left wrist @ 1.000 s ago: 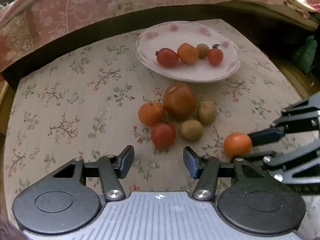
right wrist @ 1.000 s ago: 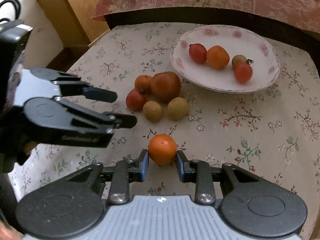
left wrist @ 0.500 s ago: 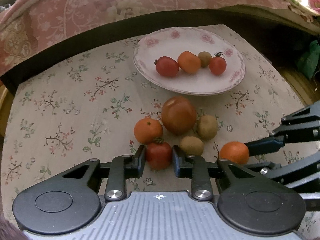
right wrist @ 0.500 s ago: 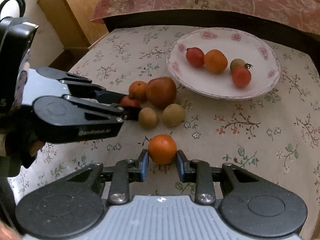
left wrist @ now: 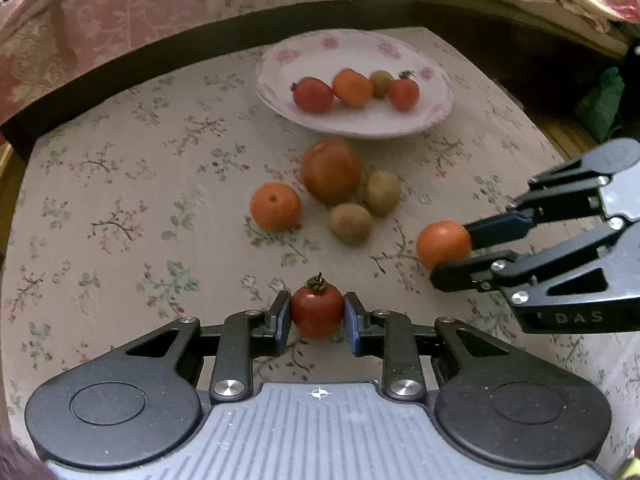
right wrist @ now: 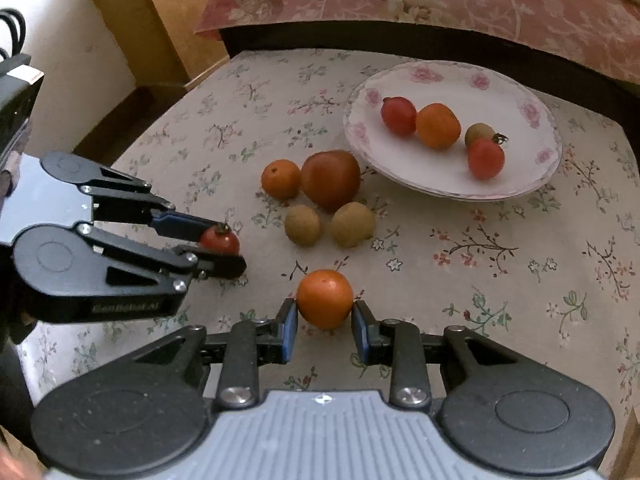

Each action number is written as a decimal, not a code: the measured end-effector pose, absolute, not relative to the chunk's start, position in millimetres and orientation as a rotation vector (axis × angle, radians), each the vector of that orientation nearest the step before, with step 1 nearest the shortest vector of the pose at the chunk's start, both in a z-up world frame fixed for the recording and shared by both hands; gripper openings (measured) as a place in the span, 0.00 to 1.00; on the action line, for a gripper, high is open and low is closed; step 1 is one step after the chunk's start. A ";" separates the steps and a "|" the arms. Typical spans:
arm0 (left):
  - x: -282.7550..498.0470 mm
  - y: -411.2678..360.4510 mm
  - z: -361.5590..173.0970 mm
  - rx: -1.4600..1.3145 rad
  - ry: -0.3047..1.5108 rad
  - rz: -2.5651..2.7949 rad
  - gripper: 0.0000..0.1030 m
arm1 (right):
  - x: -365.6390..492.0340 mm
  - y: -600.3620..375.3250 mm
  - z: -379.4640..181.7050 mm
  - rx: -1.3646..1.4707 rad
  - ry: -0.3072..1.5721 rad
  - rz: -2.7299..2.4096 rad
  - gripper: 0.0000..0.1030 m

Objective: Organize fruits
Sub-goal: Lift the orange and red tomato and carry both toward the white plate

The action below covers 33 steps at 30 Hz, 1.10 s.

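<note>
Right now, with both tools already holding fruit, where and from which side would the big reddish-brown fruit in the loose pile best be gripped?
Grip the big reddish-brown fruit across its widest middle, coming down from above. An orange touches its left side, two kiwis crowd its near side, and the plate sits close behind, so only the top looks free. It probably needs a wide-open tool.

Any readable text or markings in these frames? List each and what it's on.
"DAS": pale letters on the black body of the right gripper, seen from the left wrist view; the marking may run on out of frame.
Embossed brand on the black body of the left gripper, right wrist view: too blurred to read reliably.
No other text.
</note>
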<state>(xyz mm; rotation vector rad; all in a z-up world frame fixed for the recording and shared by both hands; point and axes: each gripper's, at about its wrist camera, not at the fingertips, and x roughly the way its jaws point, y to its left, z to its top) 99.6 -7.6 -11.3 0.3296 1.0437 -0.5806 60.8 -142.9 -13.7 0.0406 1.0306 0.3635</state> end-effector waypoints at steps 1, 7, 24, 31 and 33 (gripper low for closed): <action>98.6 -8.6 -12.9 0.337 1.045 -0.582 0.35 | 61.3 -141.9 -16.1 0.037 1.037 0.363 0.30; 99.5 -9.6 -15.9 0.345 1.035 -0.596 0.39 | 64.2 -143.8 -18.8 0.041 1.029 0.358 0.30; 99.9 -8.1 -17.3 0.363 1.028 -0.579 0.63 | 66.8 -146.0 -17.9 0.047 1.018 0.351 0.40; 99.3 -8.7 -16.6 0.364 1.023 -0.579 0.55 | 65.7 -141.9 -17.3 0.018 1.010 0.348 0.40; 99.0 -9.2 -16.2 0.370 1.020 -0.581 0.55 | 65.5 -141.5 -17.4 0.014 1.010 0.348 0.40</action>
